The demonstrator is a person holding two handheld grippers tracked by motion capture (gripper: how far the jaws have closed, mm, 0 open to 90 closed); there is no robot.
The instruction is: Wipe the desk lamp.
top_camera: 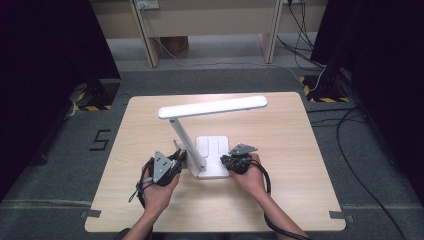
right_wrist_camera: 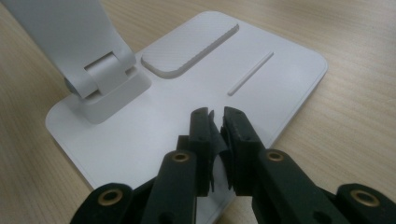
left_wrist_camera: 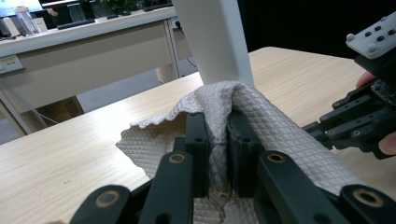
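- high view: i see the white desk lamp [top_camera: 202, 135] standing near the middle of the wooden worktop [top_camera: 280, 150], its long head reaching out to the right above the base [top_camera: 214, 159]. my left gripper [top_camera: 176, 161] sits just left of the lamp's stem [top_camera: 187, 142], and my right gripper [top_camera: 231, 160] rests at the right edge of the base. a hand [top_camera: 159, 192] holds each gripper.
- left gripper view: my fingers [left_wrist_camera: 198, 140] are clenched on a white quilted cloth [left_wrist_camera: 261, 121], which bunches up between them and presses against the foot of the lamp's stem [left_wrist_camera: 217, 39]. the cloth drapes out to both sides over the worktop [left_wrist_camera: 70, 149]. the other gripper [left_wrist_camera: 359, 116] shows at the right.
- right gripper view: my fingers [right_wrist_camera: 201, 130] are drawn nearly together over the near edge of the lamp's base [right_wrist_camera: 196, 93], with nothing gripped that i can make out; whether they touch the base i cannot tell. the stem's hinge [right_wrist_camera: 105, 70] sits at the upper left.
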